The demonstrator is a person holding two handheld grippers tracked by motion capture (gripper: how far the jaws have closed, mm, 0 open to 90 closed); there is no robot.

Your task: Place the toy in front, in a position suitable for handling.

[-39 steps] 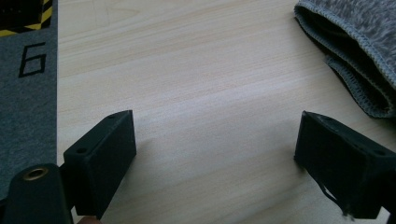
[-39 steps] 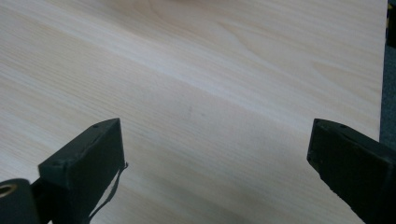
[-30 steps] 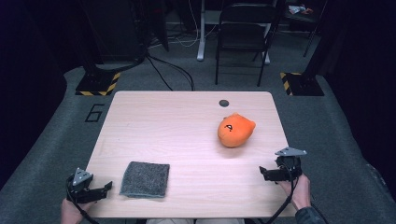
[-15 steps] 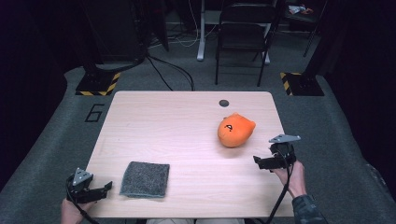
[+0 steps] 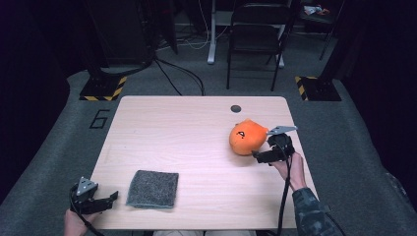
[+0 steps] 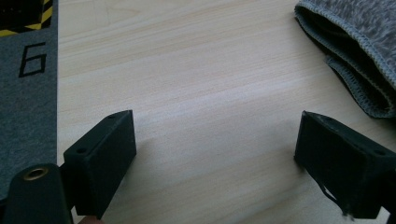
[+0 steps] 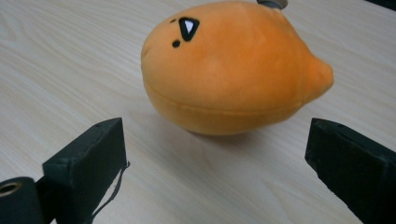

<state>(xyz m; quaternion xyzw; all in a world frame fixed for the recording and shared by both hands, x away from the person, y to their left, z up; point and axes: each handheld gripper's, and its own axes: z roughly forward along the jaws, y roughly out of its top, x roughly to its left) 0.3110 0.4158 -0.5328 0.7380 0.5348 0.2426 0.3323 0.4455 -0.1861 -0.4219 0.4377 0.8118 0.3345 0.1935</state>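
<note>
While you look down from the high view, your right claw sits just beside the orange plush on the pale wood desk, with a grey cloth near your left claw, a "6" on the carpet and a chair behind. Your left gripper view shows its jaws wide apart and empty over bare wood beside the cloth. Your right gripper view shows wide, empty jaws, the plush just ahead, unblocked.

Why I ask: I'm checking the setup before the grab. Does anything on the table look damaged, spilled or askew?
Nothing stands out. The orange plush toy sits intact on the table, just ahead of the open right gripper. The grey cloth lies folded flat beside the open left gripper.
</note>
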